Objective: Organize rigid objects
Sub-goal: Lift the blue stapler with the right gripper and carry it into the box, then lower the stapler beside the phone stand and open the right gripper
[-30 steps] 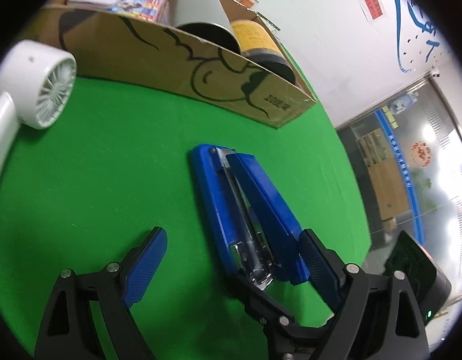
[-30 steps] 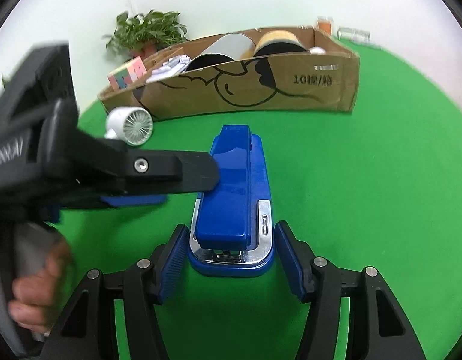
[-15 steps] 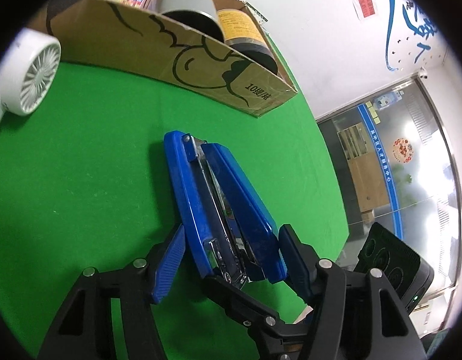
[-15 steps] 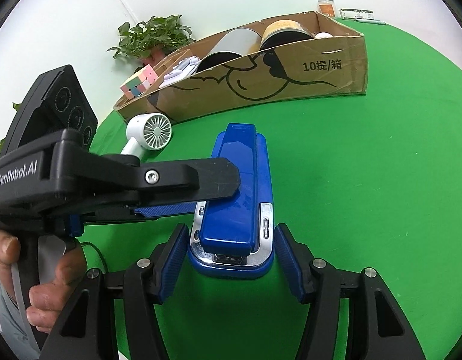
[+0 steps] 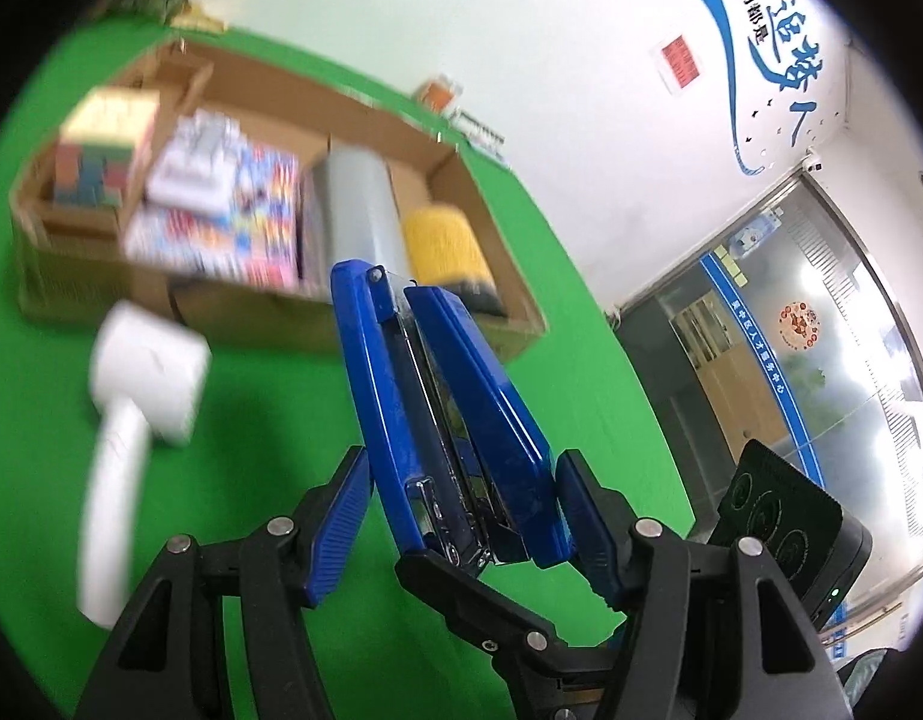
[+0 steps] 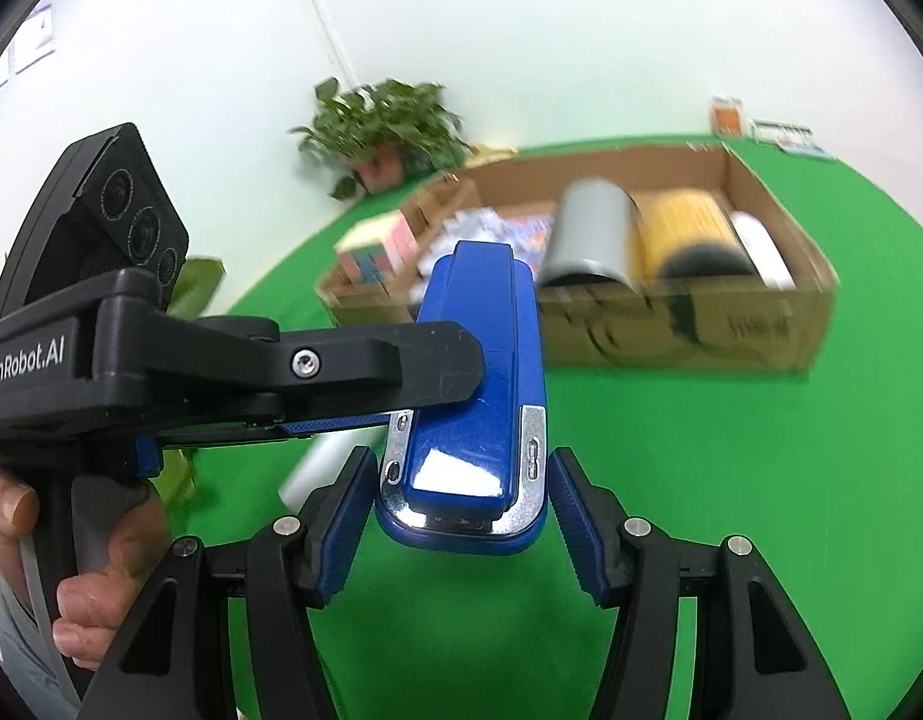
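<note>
stapler [image 6: 479,384] | stiff, heavy, slick | my 2 grippers [image 5: 461,516] [image 6: 461,510] clamp its rear sides

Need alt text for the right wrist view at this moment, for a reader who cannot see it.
A large blue stapler is held between the right gripper at its near end and the left gripper, which clamps its side from the left. Behind it, on the green table, a blurred cardboard box holds a grey can and a yellow can.
</note>
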`<act>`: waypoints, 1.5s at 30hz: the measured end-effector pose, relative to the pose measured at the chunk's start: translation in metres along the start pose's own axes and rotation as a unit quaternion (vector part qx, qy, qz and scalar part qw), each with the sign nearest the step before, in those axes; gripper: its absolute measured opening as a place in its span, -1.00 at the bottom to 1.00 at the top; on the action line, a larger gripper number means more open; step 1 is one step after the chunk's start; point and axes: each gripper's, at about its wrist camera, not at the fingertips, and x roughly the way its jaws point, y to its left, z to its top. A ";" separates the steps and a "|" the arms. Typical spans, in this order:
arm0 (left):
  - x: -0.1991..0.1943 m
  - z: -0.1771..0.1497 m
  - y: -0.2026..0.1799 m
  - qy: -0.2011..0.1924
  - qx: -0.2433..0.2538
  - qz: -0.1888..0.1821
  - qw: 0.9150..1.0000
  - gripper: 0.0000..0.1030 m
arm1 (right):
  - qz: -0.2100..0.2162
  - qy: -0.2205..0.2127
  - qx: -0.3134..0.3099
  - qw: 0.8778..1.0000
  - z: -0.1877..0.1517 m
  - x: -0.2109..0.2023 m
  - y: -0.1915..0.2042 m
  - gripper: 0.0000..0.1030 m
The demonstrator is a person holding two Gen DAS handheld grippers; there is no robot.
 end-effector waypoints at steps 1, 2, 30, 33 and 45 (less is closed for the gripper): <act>-0.003 0.009 0.002 -0.004 0.002 0.001 1.000 0.21 | -0.001 -0.003 -0.006 1.000 0.008 0.003 0.005 0.09; -0.005 0.018 0.006 -0.007 0.001 0.002 1.000 0.20 | -0.002 -0.006 -0.010 1.000 0.016 0.006 0.008 0.09; 0.082 0.153 0.129 0.111 -0.077 -0.020 0.991 0.16 | -0.071 0.048 0.083 0.993 0.135 0.175 -0.006 -0.02; 0.077 0.150 0.129 0.104 -0.070 -0.001 0.992 0.15 | -0.083 0.031 0.068 0.994 0.135 0.167 -0.001 0.02; -0.027 0.093 0.051 -0.127 0.113 0.231 0.958 0.76 | -0.142 -0.075 -0.040 0.986 0.097 0.101 0.024 0.98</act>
